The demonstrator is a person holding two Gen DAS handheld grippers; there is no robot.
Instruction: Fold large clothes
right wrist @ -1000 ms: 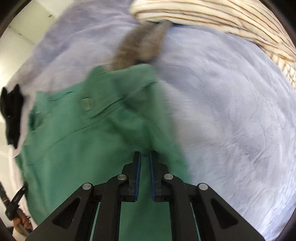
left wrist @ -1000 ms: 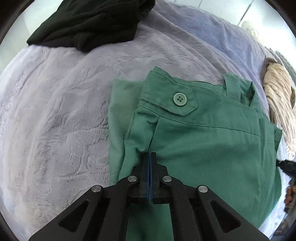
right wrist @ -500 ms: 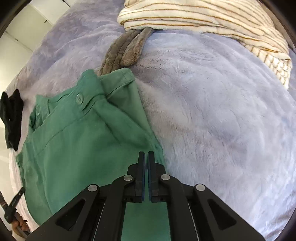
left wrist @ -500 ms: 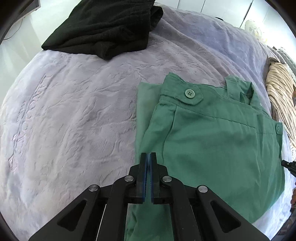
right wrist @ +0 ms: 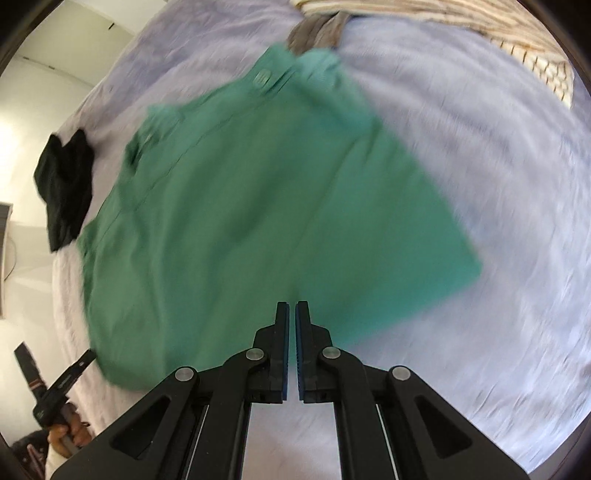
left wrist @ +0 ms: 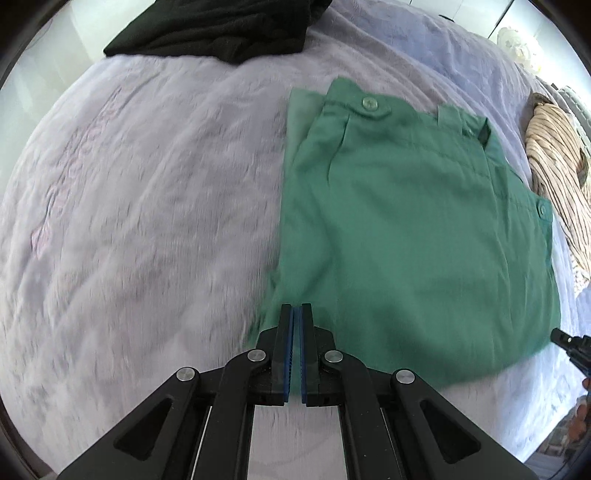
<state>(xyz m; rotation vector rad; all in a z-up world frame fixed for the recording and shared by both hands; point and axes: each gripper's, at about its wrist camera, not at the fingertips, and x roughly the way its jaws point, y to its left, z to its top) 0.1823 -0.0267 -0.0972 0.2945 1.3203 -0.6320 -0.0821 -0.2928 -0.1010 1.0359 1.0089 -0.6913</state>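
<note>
Two grippers hang over a folded green garment [left wrist: 417, 236] that lies flat on a bed covered with a lilac blanket [left wrist: 147, 206]. The left gripper [left wrist: 296, 312] has its jaws pressed nearly together, only a thin line between the blue pads, and no cloth is caught between them; the tips sit above the garment's near left corner. The right gripper [right wrist: 292, 308] shows a narrow slit between its jaws, also with nothing in it, and its tips sit over the garment's near edge.

The left wrist view is the sharper one over the cloth: it shows a buttoned tab [left wrist: 370, 104] at the waistband on the far edge, a second button [left wrist: 542, 210] at the right side, and a paler green layer peeking out along the left edge. A heap of black clothing [left wrist: 221, 26] lies at the far end of the bed, well apart from the green piece, and a striped cream fabric [left wrist: 554, 166] lies just beside the garment's right edge. The other gripper's tip pokes in at the far right.

The right wrist view is blurred, so the buttons are hard to make out, but it shows the garment [right wrist: 266, 206] as a whole rough rectangle. It alone shows a grey-brown fabric [right wrist: 317, 31] touching the garment's far corner, a white wall, and the person's left hand [right wrist: 68, 432] on the handle at lower left.
</note>
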